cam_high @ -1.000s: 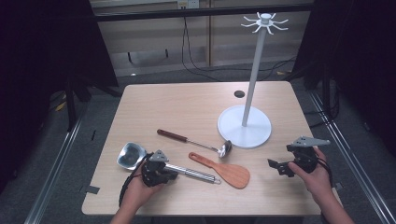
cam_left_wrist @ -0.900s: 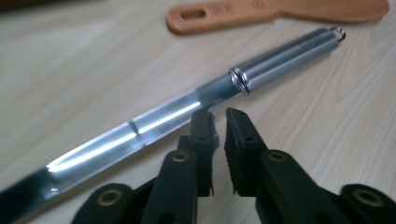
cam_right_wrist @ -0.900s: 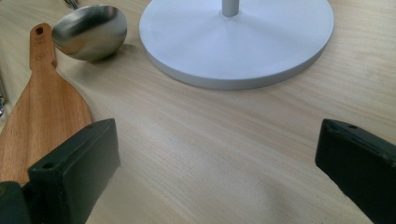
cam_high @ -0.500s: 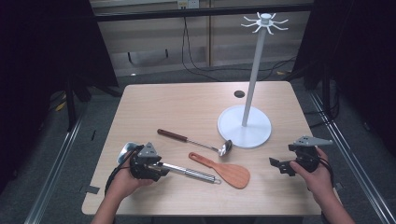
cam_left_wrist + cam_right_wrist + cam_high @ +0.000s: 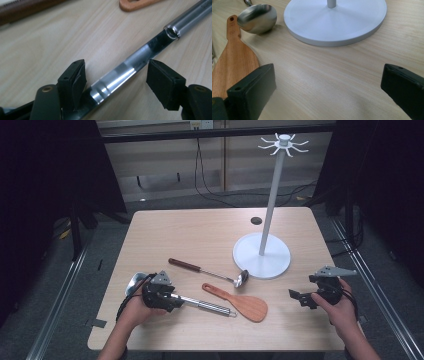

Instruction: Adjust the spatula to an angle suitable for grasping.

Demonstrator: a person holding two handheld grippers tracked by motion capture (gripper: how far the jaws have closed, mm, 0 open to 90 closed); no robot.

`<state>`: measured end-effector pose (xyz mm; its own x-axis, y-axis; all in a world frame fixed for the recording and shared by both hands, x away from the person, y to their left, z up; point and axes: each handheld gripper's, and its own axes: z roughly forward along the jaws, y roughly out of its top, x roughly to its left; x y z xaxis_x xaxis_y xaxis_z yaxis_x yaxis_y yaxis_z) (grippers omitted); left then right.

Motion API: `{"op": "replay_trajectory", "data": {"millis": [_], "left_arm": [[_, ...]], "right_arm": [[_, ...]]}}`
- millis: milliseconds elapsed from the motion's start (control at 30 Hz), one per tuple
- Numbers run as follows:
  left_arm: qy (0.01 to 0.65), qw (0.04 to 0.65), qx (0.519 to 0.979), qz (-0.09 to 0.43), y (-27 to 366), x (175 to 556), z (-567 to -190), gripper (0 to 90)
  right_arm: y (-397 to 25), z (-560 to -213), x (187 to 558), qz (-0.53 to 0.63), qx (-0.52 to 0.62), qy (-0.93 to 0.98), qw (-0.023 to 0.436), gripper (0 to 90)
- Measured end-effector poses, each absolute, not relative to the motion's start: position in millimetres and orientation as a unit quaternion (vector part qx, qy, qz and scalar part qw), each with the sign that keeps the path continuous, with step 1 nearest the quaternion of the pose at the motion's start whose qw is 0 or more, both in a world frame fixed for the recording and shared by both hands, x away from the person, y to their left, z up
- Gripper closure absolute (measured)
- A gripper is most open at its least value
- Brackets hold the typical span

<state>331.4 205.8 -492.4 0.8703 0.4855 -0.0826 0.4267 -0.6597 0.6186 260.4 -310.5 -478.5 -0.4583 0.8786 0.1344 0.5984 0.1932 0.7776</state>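
A steel turner (image 5: 210, 306) lies on the wooden table (image 5: 200, 235) near the front left, its shiny head (image 5: 134, 282) pointing left. My left gripper (image 5: 167, 299) is low over its shank, just right of the head. In the left gripper view the flat steel shank (image 5: 125, 72) runs between the jaws of the left gripper (image 5: 117, 77), which are open and straddle it; the right pad (image 5: 162, 82) stands clear of it. My right gripper (image 5: 302, 298) sits open near the front right, and the right gripper (image 5: 328, 90) has bare table between its wide jaws.
A wooden spatula (image 5: 242, 304) (image 5: 232, 62) lies front centre. Behind it is a brown-handled ladle (image 5: 200, 269), its bowl (image 5: 257, 18) touching the round white base (image 5: 261, 256) (image 5: 334, 20) of a tall hook stand (image 5: 283, 142). A small dark hole (image 5: 255, 220) marks the table behind the stand.
My left gripper has slid left and slightly away from the front edge, along the turner toward its head. The right gripper has hardly moved.
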Motion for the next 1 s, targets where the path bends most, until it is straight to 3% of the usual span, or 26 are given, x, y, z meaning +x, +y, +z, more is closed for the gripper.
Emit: {"op": "replay_trajectory", "data": {"millis": [267, 600, 833, 1000], "left_arm": [[0.25, 0.308, 0.917, 0.04, 209.0, 320.0, -488.2, 39.2], [0.174, 0.248, 0.952, 0.033, 202.0, 305.3, -478.9, 46.1], [0.148, 0.266, 0.953, 0.016, 190.4, 306.3, -480.9, 47.8], [0.145, 0.264, 0.954, 0.014, 182.5, 310.5, -479.7, 59.3]], "right_arm": [[-308.5, -478.2, 261.3, 0.403, 0.489, 0.755, 0.169, 0.0], [-305.9, -480.1, 263.0, 0.4, 0.488, 0.758, 0.164, 0.0], [-303.1, -481.4, 263.9, 0.4, 0.483, 0.762, 0.16, 0.0], [-304.2, -482.0, 263.6, 0.398, 0.486, 0.761, 0.159, 0.0]]}}
